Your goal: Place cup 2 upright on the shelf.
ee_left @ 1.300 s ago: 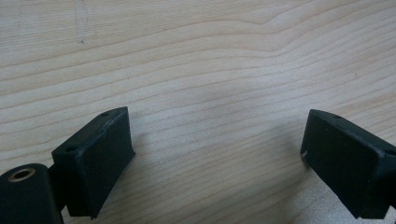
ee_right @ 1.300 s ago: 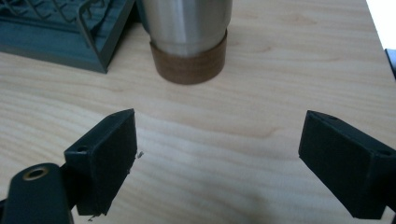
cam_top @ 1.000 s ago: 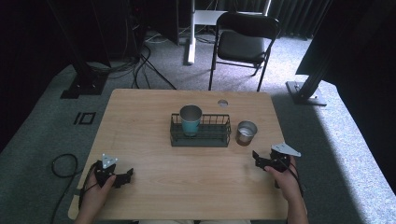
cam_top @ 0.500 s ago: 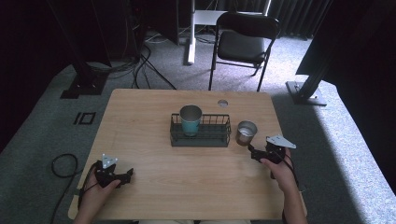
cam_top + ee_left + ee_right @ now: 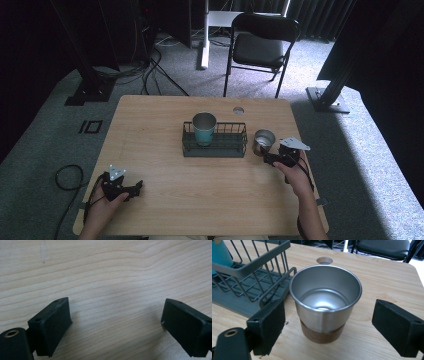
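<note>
Sitting between right gripper (image 5: 328, 325) jaws (untouched): steel cup (image 5: 325, 302).

The right gripper (image 5: 268, 158) has advanced forward and toward the table's centre from its position 1 s ago, when it stood well apart from the round stainless-steel cup with a brown wooden base (image 5: 325, 302). The cup now sits between the 2 wide-spread black jaws, touching neither, with the dark grey wire rack (image 5: 252, 277) just beyond the left jaw.
</note>
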Demonstrator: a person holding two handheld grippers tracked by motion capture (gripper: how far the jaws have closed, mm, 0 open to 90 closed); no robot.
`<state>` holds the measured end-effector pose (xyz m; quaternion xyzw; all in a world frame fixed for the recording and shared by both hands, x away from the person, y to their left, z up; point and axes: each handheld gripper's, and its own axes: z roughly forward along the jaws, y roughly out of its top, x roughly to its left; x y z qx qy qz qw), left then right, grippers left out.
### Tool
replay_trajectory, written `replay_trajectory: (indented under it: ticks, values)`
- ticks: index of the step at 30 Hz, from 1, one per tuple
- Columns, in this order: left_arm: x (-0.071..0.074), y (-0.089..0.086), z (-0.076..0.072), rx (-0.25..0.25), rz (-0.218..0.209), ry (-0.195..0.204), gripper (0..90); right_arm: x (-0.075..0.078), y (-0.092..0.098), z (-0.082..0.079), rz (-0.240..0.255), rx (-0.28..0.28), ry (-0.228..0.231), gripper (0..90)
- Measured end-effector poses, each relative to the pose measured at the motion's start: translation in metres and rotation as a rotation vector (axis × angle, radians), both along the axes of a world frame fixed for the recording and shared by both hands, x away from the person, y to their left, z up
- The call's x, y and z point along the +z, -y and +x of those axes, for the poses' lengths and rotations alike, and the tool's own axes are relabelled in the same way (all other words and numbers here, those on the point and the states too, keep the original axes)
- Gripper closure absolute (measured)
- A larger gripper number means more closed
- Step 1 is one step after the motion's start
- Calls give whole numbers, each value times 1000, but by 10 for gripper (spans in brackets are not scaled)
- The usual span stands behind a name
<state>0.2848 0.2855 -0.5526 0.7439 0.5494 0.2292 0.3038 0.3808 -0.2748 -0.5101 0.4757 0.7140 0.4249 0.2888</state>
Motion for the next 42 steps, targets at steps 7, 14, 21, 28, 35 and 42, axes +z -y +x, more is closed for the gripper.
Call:
replay_trajectory:
  ticks: [7, 14, 21, 28, 35, 42]
  values:
    - [0, 0, 0, 0, 0, 0, 95, 1, -7, 9, -6, 13, -5, 112]
    - [0, 0, 0, 0, 0, 0, 95, 1, -10, 18, -19, 12, -10, 111]
    - [0, 0, 0, 0, 0, 0, 95, 0, -13, 25, -14, 12, -7, 111]
    - [0, 0, 0, 0, -1, 0, 96, -1, -15, 33, -24, 15, -13, 111]
    - [0, 0, 0, 0, 0, 0, 96, -4, -19, 38, -14, 10, -13, 111]
    - [0, 0, 0, 0, 0, 0, 96, -6, -20, 42, 1, 1, -14, 112]
